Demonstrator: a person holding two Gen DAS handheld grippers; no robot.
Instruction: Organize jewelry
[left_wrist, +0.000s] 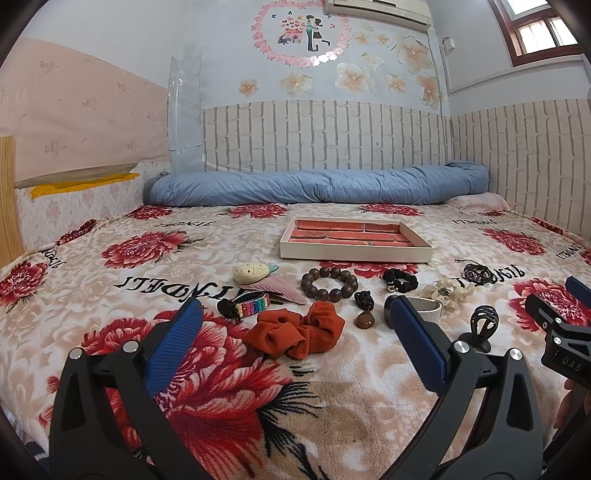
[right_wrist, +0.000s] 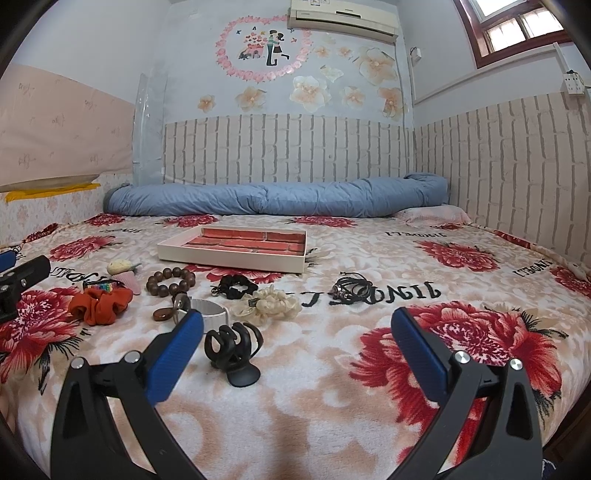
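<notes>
Jewelry and hair pieces lie scattered on a floral blanket in front of a shallow white tray (left_wrist: 354, 254) (right_wrist: 229, 263) with a red brick-pattern lining. My left gripper (left_wrist: 295, 314) stands open just before an orange scrunchie (left_wrist: 295, 332) (right_wrist: 99, 304). Behind it lie a brown bead bracelet (left_wrist: 329, 283) (right_wrist: 170, 281), a black scrunchie (left_wrist: 399, 279) (right_wrist: 236, 286), a brown pendant (left_wrist: 364, 317) and a rainbow bracelet (left_wrist: 247, 306). My right gripper (right_wrist: 297, 325) is open and holds nothing; a black claw clip (right_wrist: 232, 347) (left_wrist: 482, 325) sits by its left finger. A cream scrunchie (right_wrist: 273, 304) and a black cord bracelet (right_wrist: 351, 288) lie further back.
A rolled blue quilt (left_wrist: 317, 184) (right_wrist: 273, 197) lies along the brick-pattern wall behind the tray. A pineapple clip (left_wrist: 251, 274) and a pink hair clip (left_wrist: 284, 291) rest at the left. A white band (right_wrist: 210, 308) lies near the pendant. The right gripper's body (left_wrist: 561, 332) shows at the left view's right edge.
</notes>
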